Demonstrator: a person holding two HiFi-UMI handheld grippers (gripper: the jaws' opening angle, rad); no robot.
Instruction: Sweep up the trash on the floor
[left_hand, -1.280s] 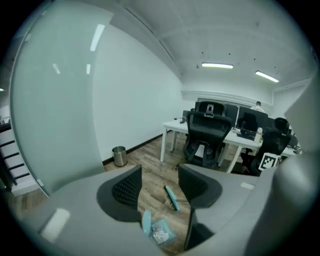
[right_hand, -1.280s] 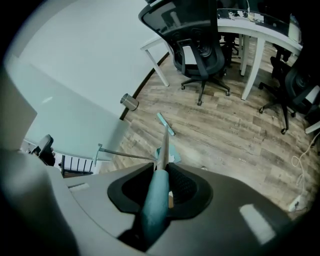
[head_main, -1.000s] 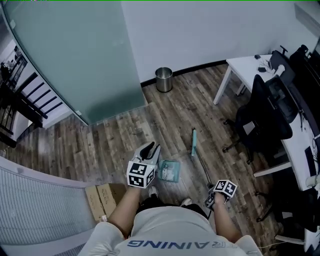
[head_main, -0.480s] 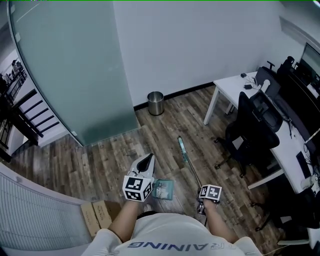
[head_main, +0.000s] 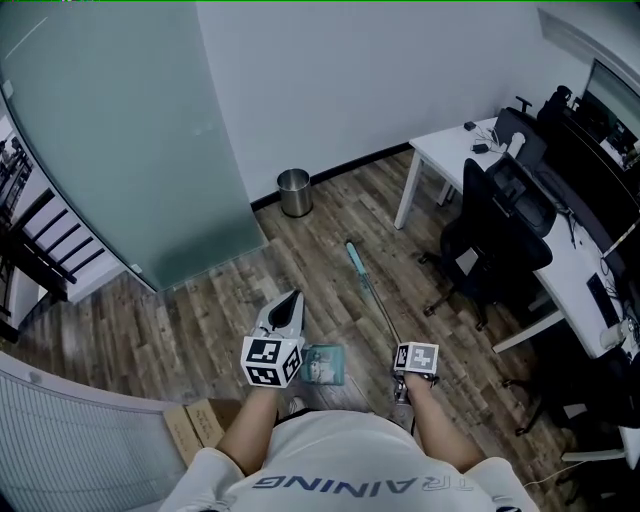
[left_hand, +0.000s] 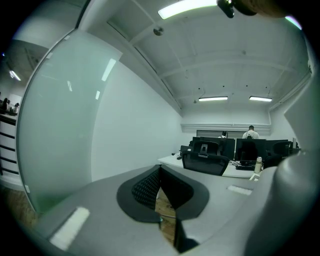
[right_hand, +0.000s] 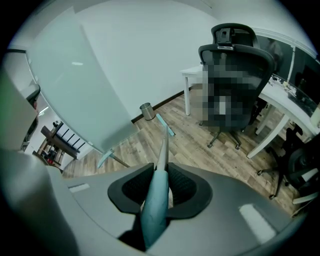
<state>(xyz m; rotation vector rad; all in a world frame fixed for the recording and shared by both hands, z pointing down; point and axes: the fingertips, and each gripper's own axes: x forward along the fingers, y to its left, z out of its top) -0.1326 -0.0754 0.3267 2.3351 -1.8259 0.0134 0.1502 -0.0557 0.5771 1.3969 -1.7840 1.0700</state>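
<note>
The plank floor (head_main: 200, 310) takes up most of the room. A tall frosted glass wall (head_main: 120, 150) stands to the left, and a white table (head_main: 440, 150) runs along the right with black office chairs (head_main: 490, 230) drawn up to it. A cardboard box (head_main: 195, 425) lies flat on the floor beside the person's left arm. A small metal bin (head_main: 294, 192) stands against the far white wall, near the edge of the glass.

The broom (right_hand: 155, 205) is held in the right tongs (right_hand: 161, 175), which are clamped on the teal grip of its handle. The shaft slopes away to the brush head (head_main: 356, 259), which points toward the bin but is well apart from it. I cannot tell whether the head touches the boards.

A teal dustpan (head_main: 340, 365) sits between the two hands, just beside the left marker cube. Pale scraps of trash (head_main: 320, 370) lie in it. The left tongs (left_hand: 160, 185) point out almost level, with their jaws closed together. I can see nothing between them.
</note>
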